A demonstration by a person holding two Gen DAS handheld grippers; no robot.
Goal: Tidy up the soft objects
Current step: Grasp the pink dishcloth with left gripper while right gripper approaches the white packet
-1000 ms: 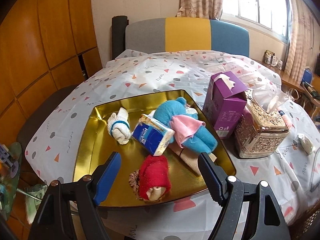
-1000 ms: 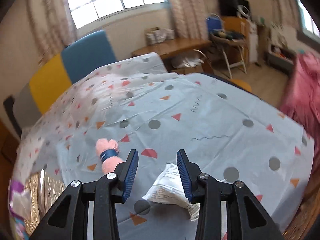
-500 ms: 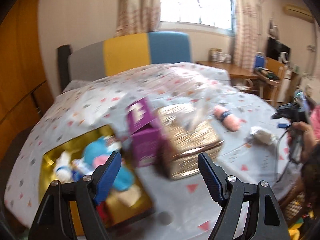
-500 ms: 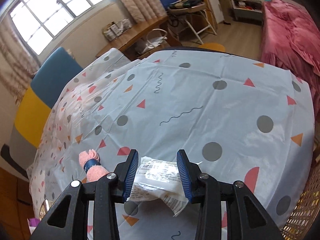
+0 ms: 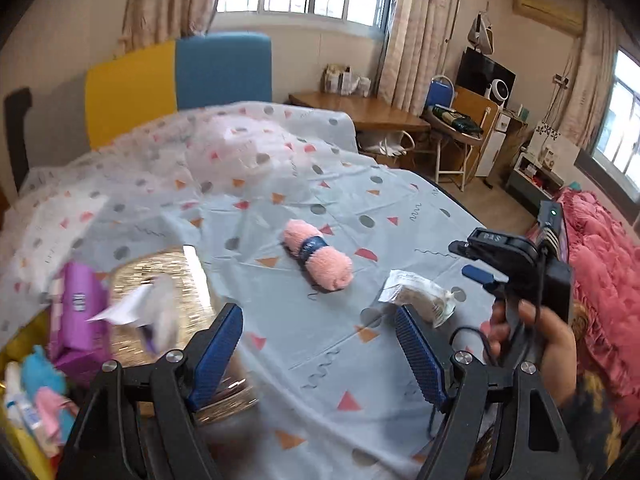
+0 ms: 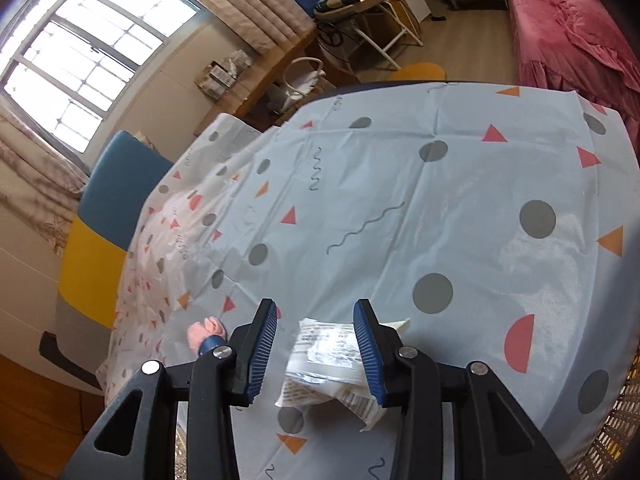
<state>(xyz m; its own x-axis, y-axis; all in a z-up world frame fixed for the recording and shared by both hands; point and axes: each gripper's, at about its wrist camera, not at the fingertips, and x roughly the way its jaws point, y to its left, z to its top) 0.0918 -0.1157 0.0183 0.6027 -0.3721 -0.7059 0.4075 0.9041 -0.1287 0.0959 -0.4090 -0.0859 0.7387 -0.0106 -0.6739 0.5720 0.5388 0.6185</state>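
Observation:
A pink rolled towel (image 5: 318, 254) with a blue band lies on the patterned tablecloth (image 5: 320, 360), ahead of my left gripper (image 5: 318, 350), which is open and holds nothing. To the towel's right lies a clear plastic packet (image 5: 418, 298). A hand holds my right gripper (image 5: 472, 260) just right of the packet. In the right wrist view the packet (image 6: 332, 364) lies on the cloth under my right gripper (image 6: 315, 348), whose jaws are apart and not pressing on it. The towel (image 6: 202, 330) peeks out behind the left finger.
A gold tissue box (image 5: 160, 280) and a purple box (image 5: 78, 312) stand at the left, blurred. Beyond them, at the bottom left, is the gold tray (image 5: 20, 444) with soft toys (image 5: 36, 384). A chair back (image 5: 180, 76) stands behind the table. The table edge (image 6: 600, 380) is near on the right.
The left gripper swung right from above the gold tray, past the boxes, to face the pink towel and the packet. The right gripper rolled and drew closer over the packet.

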